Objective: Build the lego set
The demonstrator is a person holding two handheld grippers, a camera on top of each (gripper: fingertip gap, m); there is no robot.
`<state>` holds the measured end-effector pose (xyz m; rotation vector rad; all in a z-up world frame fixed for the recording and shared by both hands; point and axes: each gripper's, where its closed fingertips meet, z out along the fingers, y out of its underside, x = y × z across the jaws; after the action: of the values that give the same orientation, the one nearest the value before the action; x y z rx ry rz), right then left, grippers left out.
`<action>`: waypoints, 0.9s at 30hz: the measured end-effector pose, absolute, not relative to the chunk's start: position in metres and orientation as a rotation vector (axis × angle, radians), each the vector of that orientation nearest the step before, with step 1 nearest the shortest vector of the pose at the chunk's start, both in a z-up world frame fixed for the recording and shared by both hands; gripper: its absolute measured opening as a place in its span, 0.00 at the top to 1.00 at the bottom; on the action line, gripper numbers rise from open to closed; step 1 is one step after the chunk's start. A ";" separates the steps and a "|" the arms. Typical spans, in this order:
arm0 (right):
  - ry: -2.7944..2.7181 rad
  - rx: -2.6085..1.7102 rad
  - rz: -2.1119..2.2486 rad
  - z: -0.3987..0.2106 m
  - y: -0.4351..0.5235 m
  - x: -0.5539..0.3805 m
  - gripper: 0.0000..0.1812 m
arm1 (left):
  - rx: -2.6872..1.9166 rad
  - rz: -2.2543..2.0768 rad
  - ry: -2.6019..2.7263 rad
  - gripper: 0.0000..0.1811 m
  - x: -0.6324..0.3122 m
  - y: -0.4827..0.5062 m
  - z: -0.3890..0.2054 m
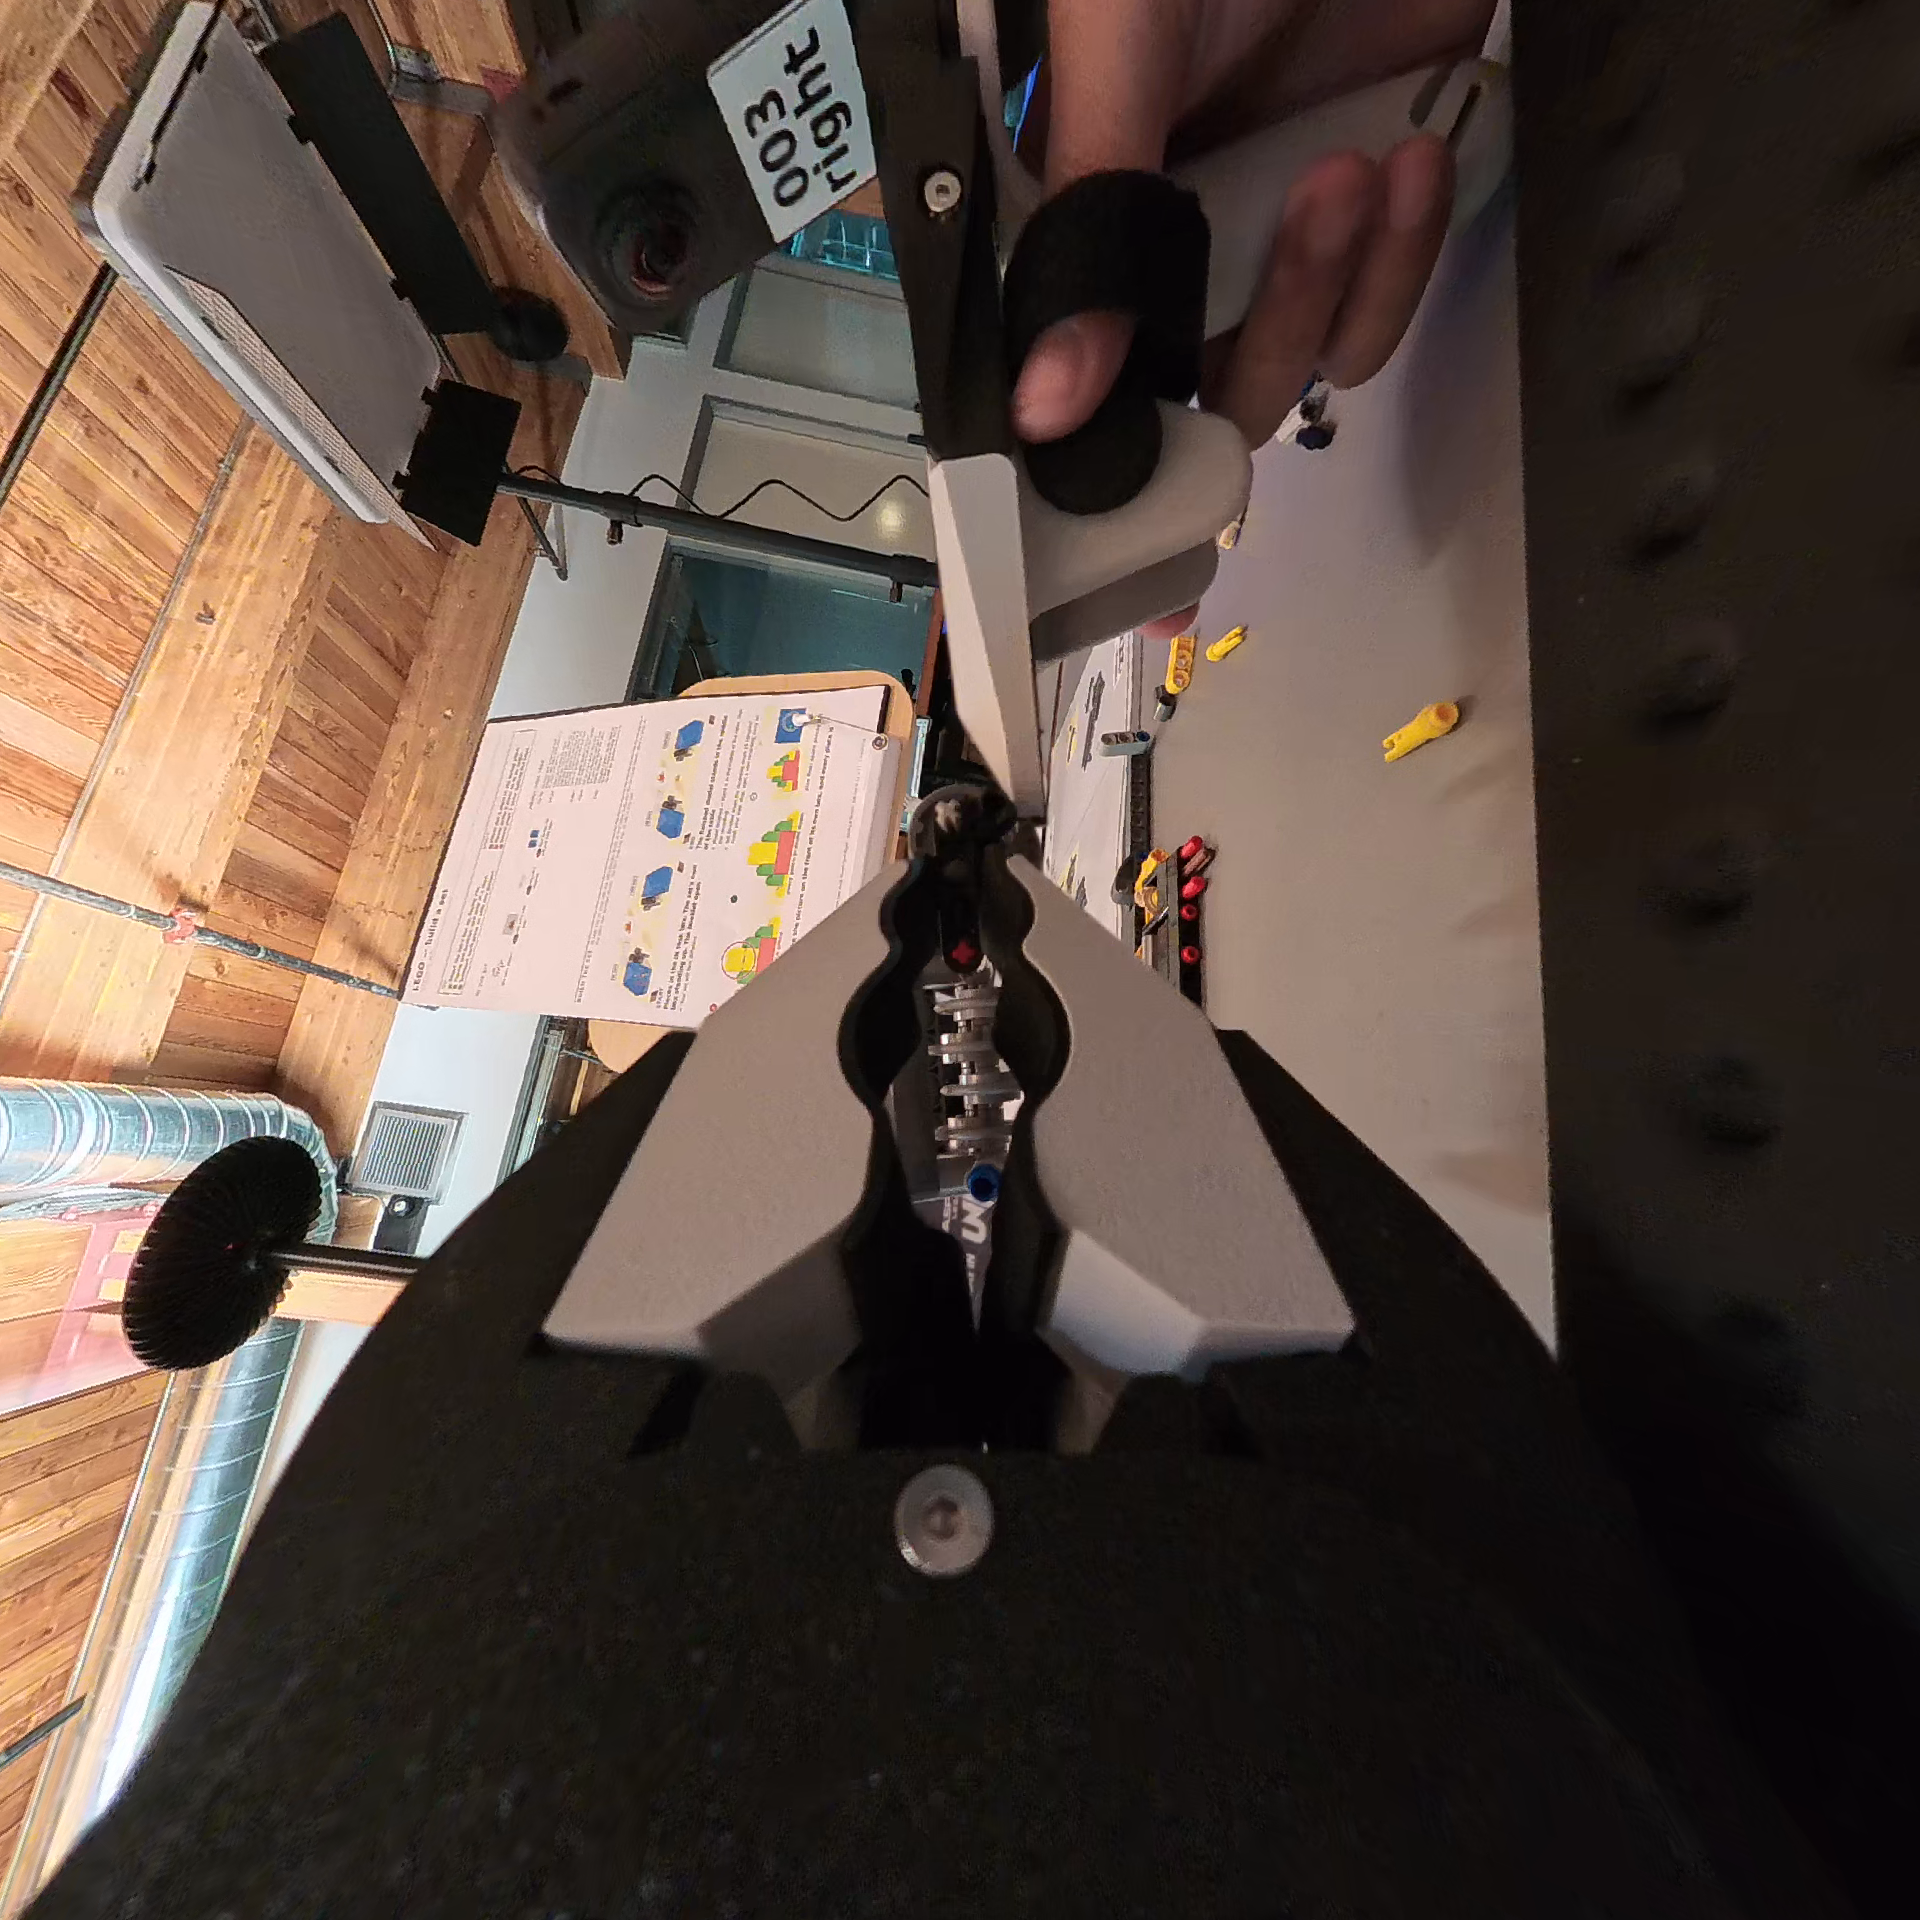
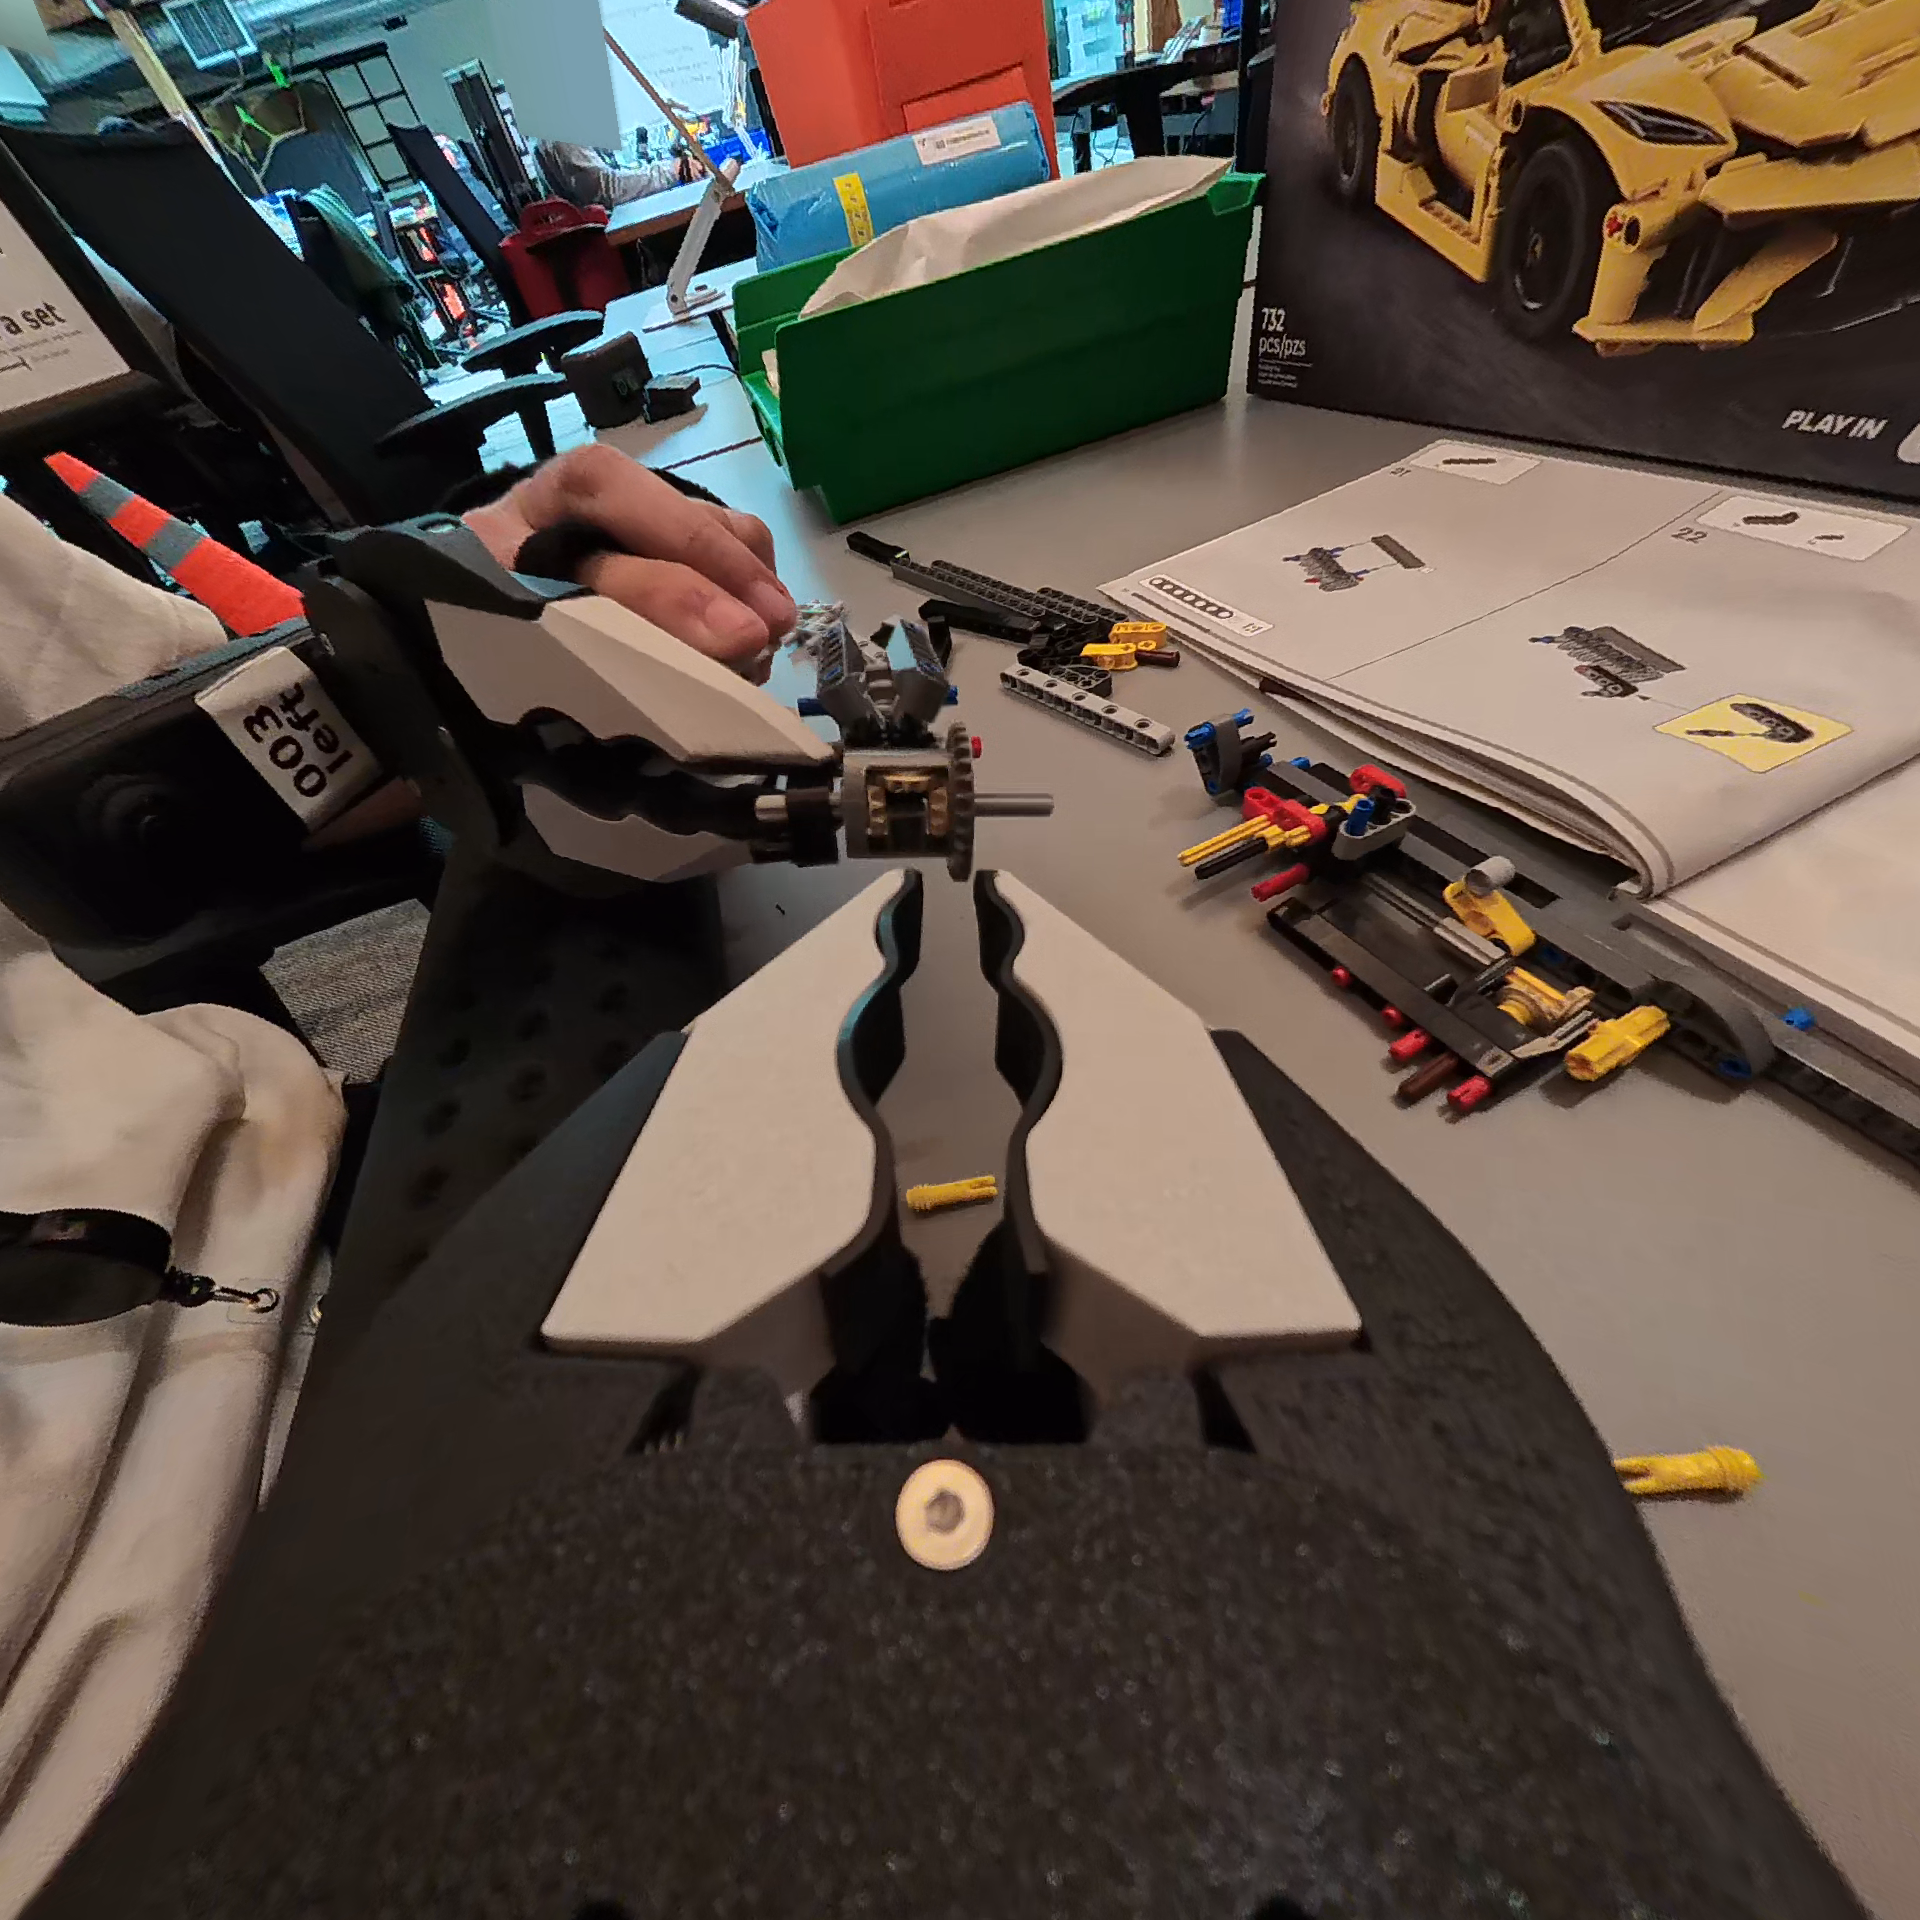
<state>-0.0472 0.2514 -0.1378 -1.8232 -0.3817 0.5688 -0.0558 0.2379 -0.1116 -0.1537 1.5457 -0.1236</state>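
Observation:
My left gripper [image 1: 961, 883] is shut on a small grey Lego gear assembly [image 1: 968, 1049] with an axle through it. In the right wrist view the left gripper [image 2: 821, 805] comes in from the left and holds this assembly [image 2: 904, 805] in the air above the grey table [image 2: 1195, 1195]. Its dark gear wheel and grey axle end point right. My right gripper [image 2: 945, 881] is open by a narrow gap and empty, with its fingertips just below the gear wheel. It also shows in the left wrist view [image 1: 1013, 790], reaching down to the assembly's far end.
A partly built long chassis [image 2: 1455, 935] lies at right beside the open instruction booklet [image 2: 1558, 644]. Behind it stand the set's box [image 2: 1558, 208] and a green bin [image 2: 997, 353]. A grey-blue sub-assembly [image 2: 883, 675], beams [image 2: 1086, 707] and yellow pins [image 2: 951, 1193] [image 2: 1688, 1470] lie on the table. The tips of both grippers are at nearly the same place.

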 end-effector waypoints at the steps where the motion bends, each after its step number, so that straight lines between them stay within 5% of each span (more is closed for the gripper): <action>1: -0.384 -1.817 0.566 -0.137 0.251 -0.047 0.95 | -0.151 -0.123 1.550 0.97 -0.056 0.237 -0.113; 27: -0.394 -1.726 0.581 -0.119 0.245 -0.048 0.94 | -0.161 -0.049 1.589 0.97 -0.048 0.244 -0.124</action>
<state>-0.0475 0.2451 -0.1187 -1.7263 -0.3938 0.5812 -0.0478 0.2439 -0.1239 -0.1605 1.5895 -0.0492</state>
